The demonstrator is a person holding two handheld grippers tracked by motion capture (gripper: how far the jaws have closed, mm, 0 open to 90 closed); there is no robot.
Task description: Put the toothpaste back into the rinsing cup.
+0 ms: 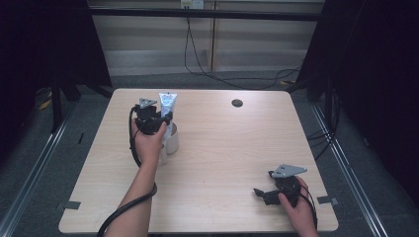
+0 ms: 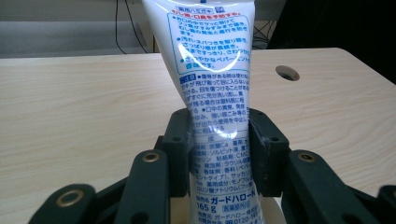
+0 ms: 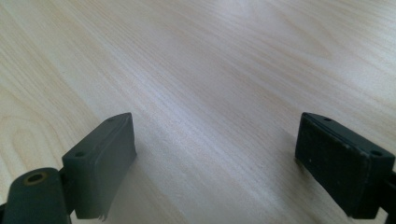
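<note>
A white toothpaste tube [image 1: 167,102] with blue print stands upright, its lower end inside a white cup [image 1: 172,142] on the left half of the table. My left gripper [image 1: 165,118] is shut on the tube just above the cup. In the left gripper view both pads press the tube [image 2: 215,93] at its narrowed middle, with the left gripper [image 2: 218,149] around it. My right gripper [image 1: 260,192] rests low over the table near the front right corner. In the right gripper view its jaws stand wide apart and the right gripper [image 3: 217,158] is open over bare wood.
The wooden table [image 1: 232,148] has a round cable hole [image 1: 237,102] at the back centre, also in the left gripper view [image 2: 287,73]. Cables trail on the floor behind the table. Dark curtains flank both sides.
</note>
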